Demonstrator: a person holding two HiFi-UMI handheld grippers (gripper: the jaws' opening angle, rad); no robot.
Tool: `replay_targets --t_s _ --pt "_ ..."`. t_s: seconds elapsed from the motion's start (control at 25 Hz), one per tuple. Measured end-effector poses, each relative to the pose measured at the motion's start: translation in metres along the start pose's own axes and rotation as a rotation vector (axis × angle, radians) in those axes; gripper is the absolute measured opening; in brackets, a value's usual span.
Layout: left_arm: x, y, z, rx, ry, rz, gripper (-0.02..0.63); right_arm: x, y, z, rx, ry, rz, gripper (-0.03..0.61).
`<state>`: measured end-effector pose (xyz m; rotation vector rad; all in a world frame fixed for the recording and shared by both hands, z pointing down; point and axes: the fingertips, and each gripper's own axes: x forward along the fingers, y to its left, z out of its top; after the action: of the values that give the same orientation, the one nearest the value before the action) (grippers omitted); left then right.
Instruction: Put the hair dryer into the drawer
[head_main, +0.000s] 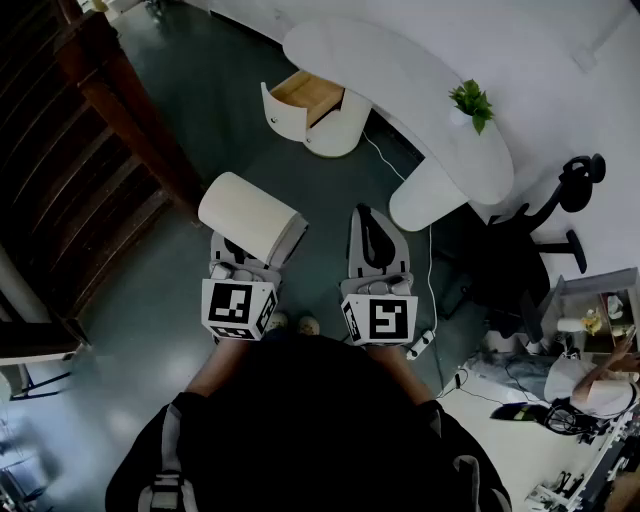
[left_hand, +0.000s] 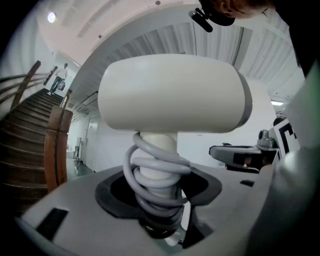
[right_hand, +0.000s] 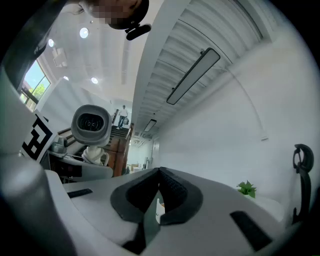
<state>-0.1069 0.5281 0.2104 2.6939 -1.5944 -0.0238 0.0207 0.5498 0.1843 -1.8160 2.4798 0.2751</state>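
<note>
Gripped hair dryer (left_hand: 172, 95) by cord-wrapped handle in left gripper (left_hand: 159, 220). Had right gripper (right_hand: 158, 186) jaws together, empty. Saw drawer (head_main: 300, 95) pulled open at desk (head_main: 400, 70), well apart.

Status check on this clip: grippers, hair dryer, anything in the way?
Left gripper shut on hair dryer, cord wound round its handle. Right gripper shut, empty. Drawer open ahead, nothing seen in the way.

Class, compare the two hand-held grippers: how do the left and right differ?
The left hand-held gripper clamps the hair dryer by its handle; the right hand-held gripper holds nothing. The left's jaws stand apart around that handle; the right's are shut together. Both carry a marker cube.
</note>
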Motion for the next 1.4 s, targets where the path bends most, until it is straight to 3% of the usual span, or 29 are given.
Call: replay_targets --t_s 0.88,1.4 --pt "0.049 0.005 -0.009 -0.002 0.016 0.024 0.239 0.033 -0.033 -0.021 0.048 -0.007 0.015 0.021" --pt "0.157 0.083 -0.022 -0.010 0.034 -0.027 0.239 0.163 -0.046 -0.056 0.032 0.021 0.012 0.023"
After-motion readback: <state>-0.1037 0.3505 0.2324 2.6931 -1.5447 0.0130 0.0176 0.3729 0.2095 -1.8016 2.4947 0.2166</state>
